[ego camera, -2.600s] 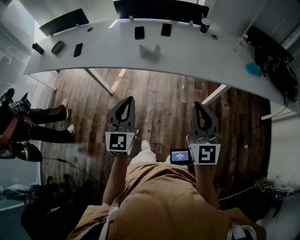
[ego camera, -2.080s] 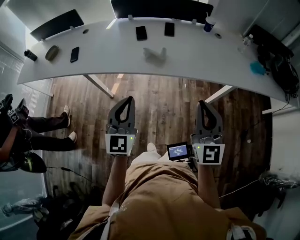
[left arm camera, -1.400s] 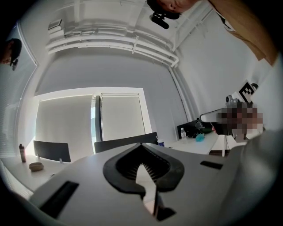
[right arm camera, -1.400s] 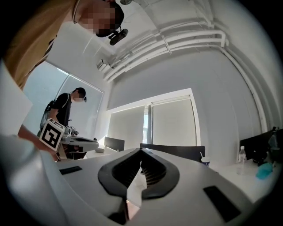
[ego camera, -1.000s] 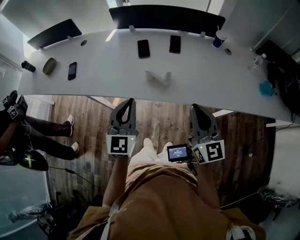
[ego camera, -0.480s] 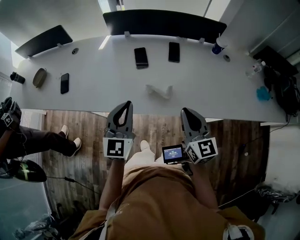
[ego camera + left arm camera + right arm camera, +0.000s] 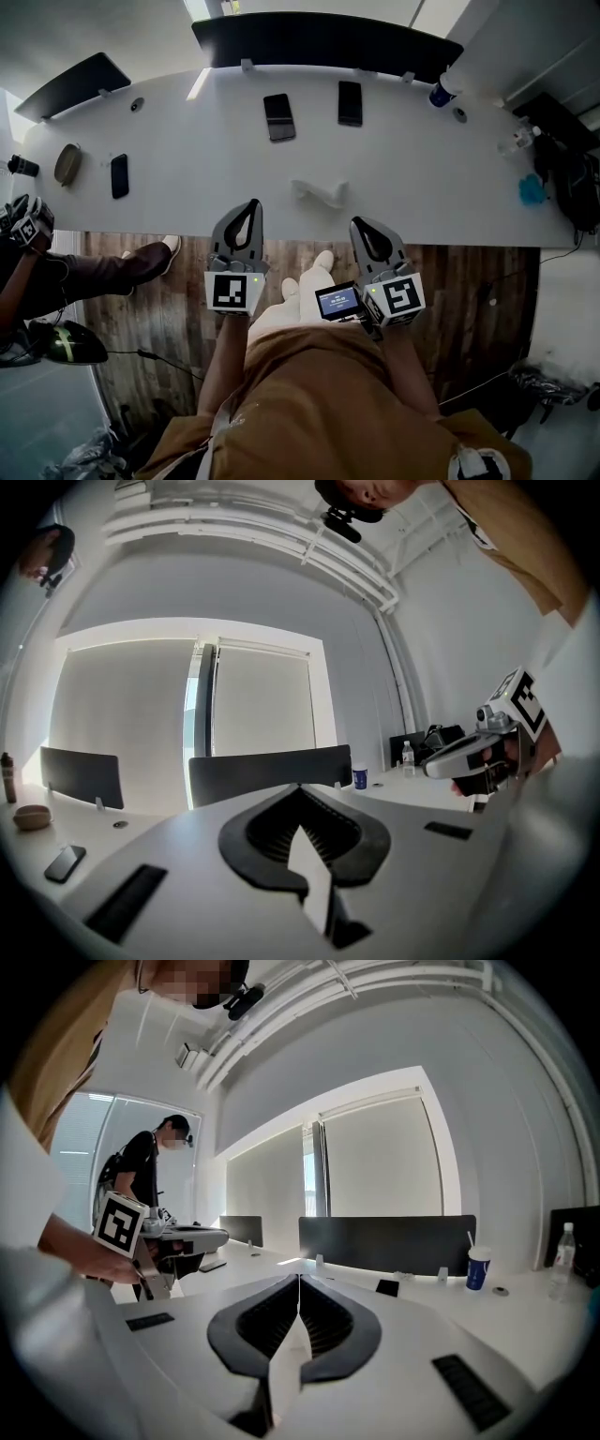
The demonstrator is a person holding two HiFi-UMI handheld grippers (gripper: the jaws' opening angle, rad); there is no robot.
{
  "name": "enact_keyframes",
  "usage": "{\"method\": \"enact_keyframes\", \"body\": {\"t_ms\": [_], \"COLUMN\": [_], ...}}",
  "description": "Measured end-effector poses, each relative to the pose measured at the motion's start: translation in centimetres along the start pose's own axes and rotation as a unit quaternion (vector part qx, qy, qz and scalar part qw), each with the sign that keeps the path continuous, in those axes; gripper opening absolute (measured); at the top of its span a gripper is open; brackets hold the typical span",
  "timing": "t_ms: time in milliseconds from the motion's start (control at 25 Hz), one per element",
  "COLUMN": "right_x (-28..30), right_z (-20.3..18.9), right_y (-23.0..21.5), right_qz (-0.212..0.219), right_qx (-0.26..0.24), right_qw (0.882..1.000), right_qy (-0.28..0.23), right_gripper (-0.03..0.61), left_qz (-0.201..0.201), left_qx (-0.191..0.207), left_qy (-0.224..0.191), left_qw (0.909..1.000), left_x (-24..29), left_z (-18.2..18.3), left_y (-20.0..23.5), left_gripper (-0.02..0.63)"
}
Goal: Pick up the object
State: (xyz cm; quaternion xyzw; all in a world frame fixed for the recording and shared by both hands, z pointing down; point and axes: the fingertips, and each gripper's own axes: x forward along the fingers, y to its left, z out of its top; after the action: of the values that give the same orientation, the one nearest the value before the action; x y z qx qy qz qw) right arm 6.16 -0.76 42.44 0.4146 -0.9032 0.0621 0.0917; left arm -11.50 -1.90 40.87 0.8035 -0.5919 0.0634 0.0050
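Note:
A small white crumpled object (image 7: 320, 193) lies on the long white table (image 7: 187, 187), near its front edge. My left gripper (image 7: 251, 204) is shut and empty, its tip just over the table edge, left of the object. My right gripper (image 7: 360, 226) is also shut and empty, angled left, its tip at the edge just right of the object. The left gripper view has its jaws (image 7: 300, 787) closed tip to tip, and the right gripper view shows the same (image 7: 298, 1277). I cannot make out the object in either gripper view.
Two dark phones (image 7: 277, 104) (image 7: 350, 102) lie further back and a third (image 7: 119, 175) at the left beside an oval brown item (image 7: 67, 163). A blue cup (image 7: 439, 95), a bottle (image 7: 514, 142) and dark screens (image 7: 319, 37) stand at the back. Another person (image 7: 28, 272) is at left.
I have come up to the table: it now fills the upper view, and both gripper tips have gone from over the wooden floor to its front edge. The right gripper has tilted left.

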Motion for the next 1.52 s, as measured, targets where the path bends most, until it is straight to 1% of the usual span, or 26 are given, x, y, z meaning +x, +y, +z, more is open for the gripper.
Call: {"method": "enact_keyframes", "body": {"t_ms": [120, 280, 520, 640, 760, 840, 960, 1000, 1040, 1120, 1200, 1240, 1280, 1360, 1440, 1520], "right_x": [1.0, 2.6, 5.0, 6.3, 7.5, 8.2, 9.2, 9.5, 9.8, 10.1, 10.6, 10.9, 11.1, 11.3, 11.4, 11.4], "right_z": [-0.3, -0.1, -1.1, -1.6, -2.6, -3.8, -5.3, -5.7, -6.1, -6.7, -7.1, -7.3, -7.6, -8.9, -10.4, -10.8], "right_y": [-1.7, -3.7, -5.9, -5.8, -5.0, -4.3, -3.0, -2.6, -2.4, -2.1, -2.1, -2.1, -2.1, -2.0, -2.1, -2.1], "right_qz": [0.002, 0.001, 0.01, 0.02, 0.034, 0.041, 0.044, 0.044, 0.043, 0.041, 0.034, 0.03, 0.027, 0.026, 0.024, 0.018], "right_qx": [0.003, 0.002, 0.004, -0.013, -0.043, -0.061, -0.059, -0.057, -0.058, -0.075, -0.089, -0.094, -0.102, -0.129, -0.152, -0.181], "right_qw": [1.0, 1.0, 0.999, 0.998, 0.995, 0.991, 0.985, 0.984, 0.982, 0.979, 0.977, 0.975, 0.971, 0.96, 0.948, 0.937], "right_qy": [0.013, 0.016, 0.035, 0.052, 0.084, 0.116, 0.155, 0.163, 0.172, 0.186, 0.192, 0.2, 0.212, 0.246, 0.278, 0.297], "right_gripper": [0.009, 0.009, 0.009, 0.011, 0.011, 0.012, 0.051, 0.071, 0.071, 0.078, 0.127, 0.132, 0.167, 0.195, 0.195, 0.195], "left_qz": [-0.002, -0.008, -0.004, 0.005, 0.004, -0.001, -0.02, -0.027, -0.034, -0.043, -0.051, -0.056, -0.06, -0.065, -0.067, -0.067], "left_qx": [0.003, 0.008, 0.018, 0.01, 0.006, 0.001, -0.013, -0.017, -0.02, -0.028, -0.032, -0.034, -0.035, -0.039, -0.042, -0.047], "left_qy": [-0.003, 0.011, 0.022, 0.018, 0.015, 0.017, 0.012, 0.009, 0.009, 0.013, 0.017, 0.016, 0.015, 0.016, 0.019, 0.02], "left_qw": [1.0, 0.9999, 0.9996, 0.9998, 0.9999, 0.9998, 0.9996, 0.9994, 0.9992, 0.9986, 0.998, 0.9978, 0.9975, 0.997, 0.9967, 0.9965], "left_x": [2.0, 4.7, 7.9, 8.7, 9.8, 10.5, 11.5, 11.8, 12.1, 12.5, 13.0, 13.2, 13.4, 13.4, 13.5, 13.6], "left_z": [0.1, -0.5, -0.6, -0.2, -0.1, -0.3, -0.3, -0.4, -0.5, -0.9, -1.2, -1.3, -1.4, -1.6, -1.8, -1.9], "left_y": [0.1, 0.2, 0.1, 1.1, 2.0, 2.5, 2.9, 3.0, 3.1, 3.3, 3.6, 3.8, 3.9, 4.0, 4.2, 4.5], "left_gripper": [0.002, 0.002, 0.002, 0.002, 0.002, 0.002, 0.002, 0.002, 0.002, 0.002, 0.002, 0.002, 0.002, 0.002, 0.002, 0.002]}}
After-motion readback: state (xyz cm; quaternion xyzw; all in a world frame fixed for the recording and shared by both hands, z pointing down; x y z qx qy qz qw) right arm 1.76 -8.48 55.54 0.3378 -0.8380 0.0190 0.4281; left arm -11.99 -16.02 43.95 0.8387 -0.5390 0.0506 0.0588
